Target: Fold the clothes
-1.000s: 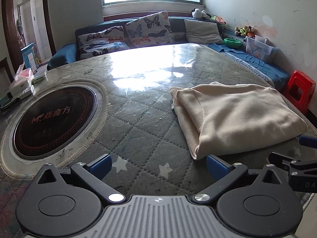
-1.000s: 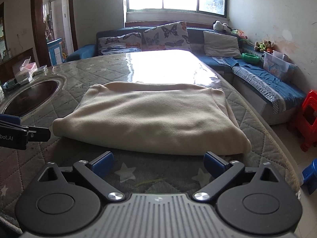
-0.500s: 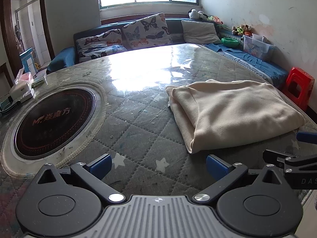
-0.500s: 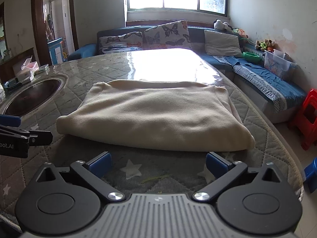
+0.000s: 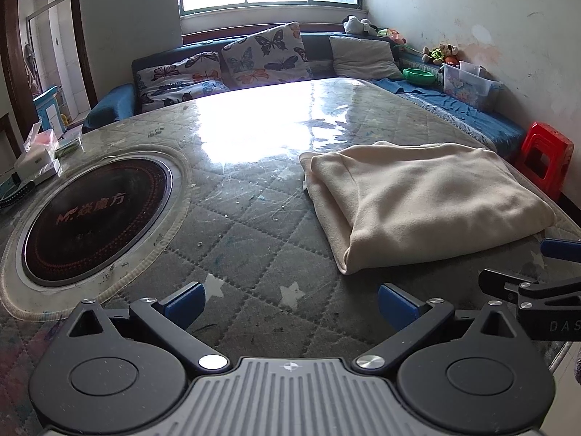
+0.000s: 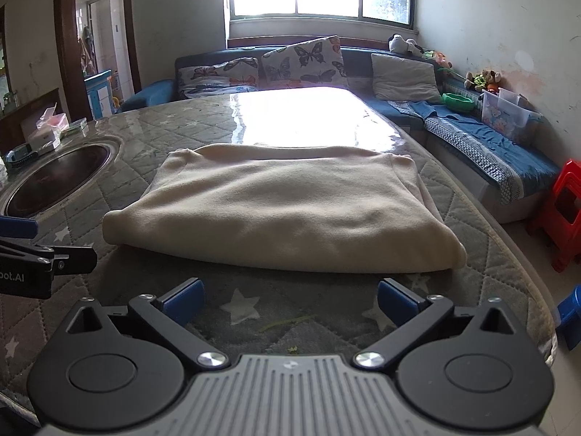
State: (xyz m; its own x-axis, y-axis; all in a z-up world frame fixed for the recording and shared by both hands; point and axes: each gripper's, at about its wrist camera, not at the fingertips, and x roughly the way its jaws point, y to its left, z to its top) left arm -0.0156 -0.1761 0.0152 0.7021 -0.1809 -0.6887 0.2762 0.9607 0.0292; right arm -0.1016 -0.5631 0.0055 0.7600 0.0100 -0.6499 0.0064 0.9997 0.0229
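Observation:
A cream garment (image 6: 283, 210) lies folded into a thick rectangle on the quilted table (image 6: 290, 312). In the left wrist view it lies at the right (image 5: 425, 200). My right gripper (image 6: 288, 299) is open and empty, just short of the garment's near edge. My left gripper (image 5: 290, 301) is open and empty over bare table, left of the garment's near corner. Each gripper shows at the edge of the other's view: the right one (image 5: 537, 279), the left one (image 6: 32, 254).
A round black induction plate (image 5: 94, 218) is set in the table at the left. Boxes and small items (image 5: 36, 160) stand at the far left edge. A sofa with butterfly pillows (image 5: 261, 58) lies behind, a red stool (image 5: 544, 156) at the right.
Both grippers have drawn back a little from the garment and risen slightly. The garment has not moved. Both stay open.

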